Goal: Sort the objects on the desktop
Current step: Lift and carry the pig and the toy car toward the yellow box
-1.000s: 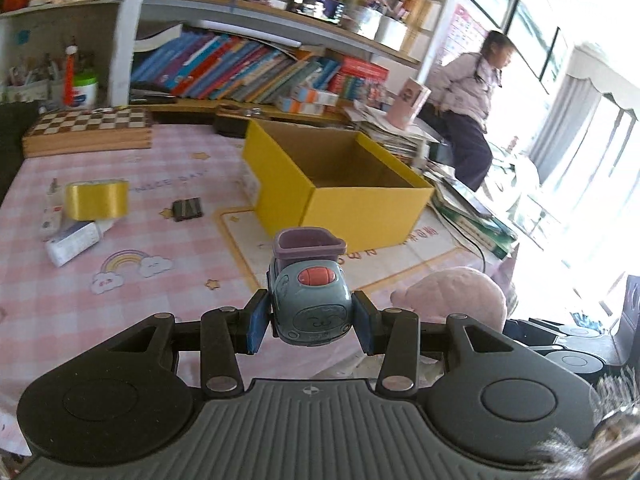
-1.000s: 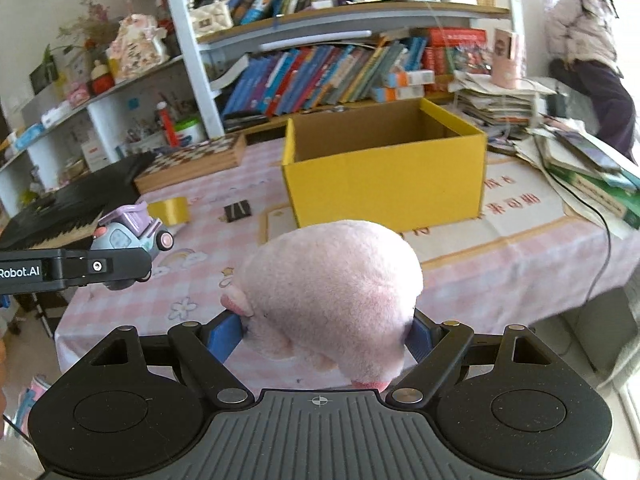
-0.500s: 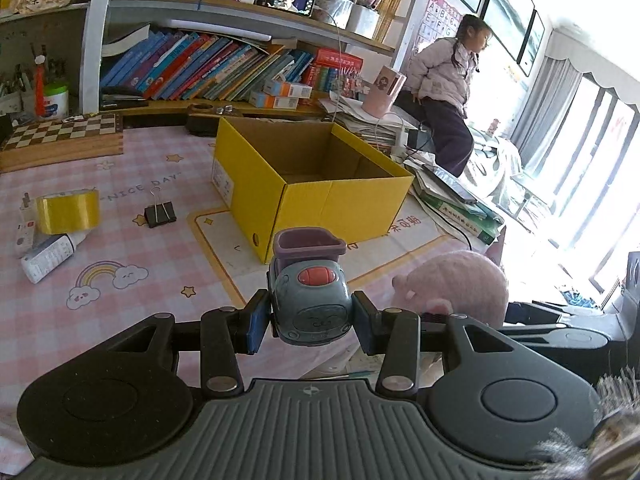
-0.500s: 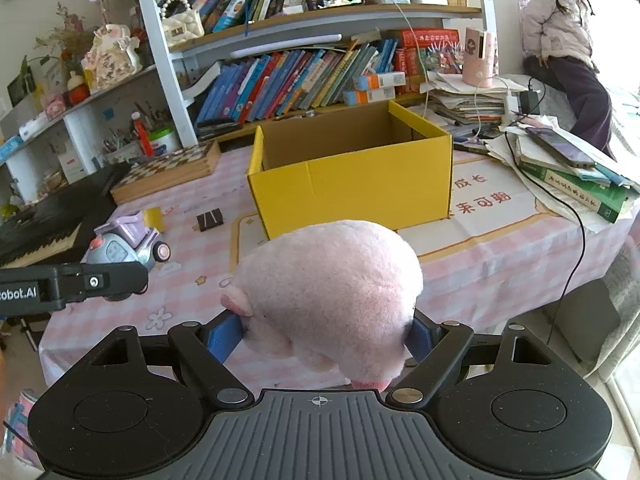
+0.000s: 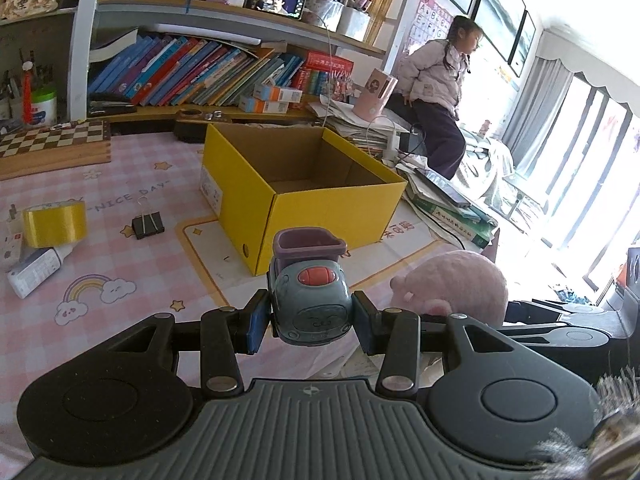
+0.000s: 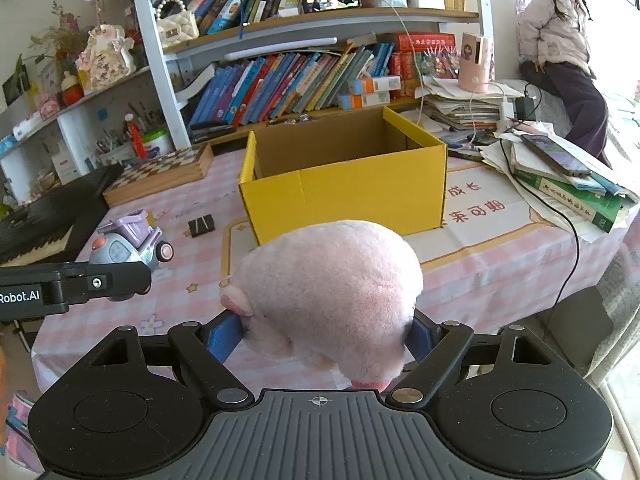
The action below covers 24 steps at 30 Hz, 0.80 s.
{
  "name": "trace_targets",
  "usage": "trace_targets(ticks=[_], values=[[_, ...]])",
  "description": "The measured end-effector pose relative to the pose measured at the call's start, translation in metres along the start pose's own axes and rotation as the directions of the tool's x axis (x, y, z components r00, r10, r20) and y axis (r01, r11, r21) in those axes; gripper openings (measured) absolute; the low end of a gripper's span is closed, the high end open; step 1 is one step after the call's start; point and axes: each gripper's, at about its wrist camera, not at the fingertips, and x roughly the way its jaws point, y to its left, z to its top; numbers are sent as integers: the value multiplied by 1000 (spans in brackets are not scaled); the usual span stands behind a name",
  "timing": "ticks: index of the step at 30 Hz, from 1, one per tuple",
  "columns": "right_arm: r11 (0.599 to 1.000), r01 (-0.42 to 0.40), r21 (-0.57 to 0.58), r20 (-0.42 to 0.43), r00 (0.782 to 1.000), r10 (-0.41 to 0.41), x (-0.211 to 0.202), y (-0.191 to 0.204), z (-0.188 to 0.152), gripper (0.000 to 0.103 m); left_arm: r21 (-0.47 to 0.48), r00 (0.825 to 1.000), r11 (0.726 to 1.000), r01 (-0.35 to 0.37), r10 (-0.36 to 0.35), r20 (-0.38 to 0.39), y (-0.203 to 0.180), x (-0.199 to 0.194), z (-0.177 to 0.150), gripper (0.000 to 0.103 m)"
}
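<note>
My left gripper [image 5: 308, 322] is shut on a grey-blue and purple toy truck [image 5: 308, 288], held above the table's near edge, short of the open yellow box [image 5: 304, 192]. The truck also shows in the right wrist view [image 6: 128, 246], at the left. My right gripper [image 6: 324, 334] is shut on a pink plush pig [image 6: 328, 292], held in front of the yellow box [image 6: 348, 184]. The pig shows in the left wrist view [image 5: 452, 284] to the right of the truck. The box looks empty inside.
On the pink checked tablecloth lie a yellow tape roll [image 5: 54, 220], a black binder clip [image 5: 148, 224] and a small white bottle [image 5: 34, 272]. A chessboard box [image 6: 160, 174] stands at the back left. Stacked books with a phone [image 6: 568, 184] lie right of the box. A child [image 6: 564, 52] sits beyond.
Both grippers have drawn back and risen a little from the table, each still holding its toy. The box now sits a little farther off and more central in both views.
</note>
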Motion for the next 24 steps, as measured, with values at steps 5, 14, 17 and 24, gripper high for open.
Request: trace_targets(ticks=[5,14,17,24], values=[[1000,7,5,-2,1000,-7,2,-4,2,84,10,1000,1000,11,-11,1,-1,4,3,41],[1000,8,0,-5,1000,-8,8,-8,10,84,37,1000,999,30,-30,5,-4,16,15,41],[1000,7,-9,-9,1000,-7,13,-10,16,84,50,999,998,39,-39,8,-6,22,21,41],[999,3,-43,19,1000,-2,23,-16,41,84,98,998,994,58,-61,28,-13,36,42,41]])
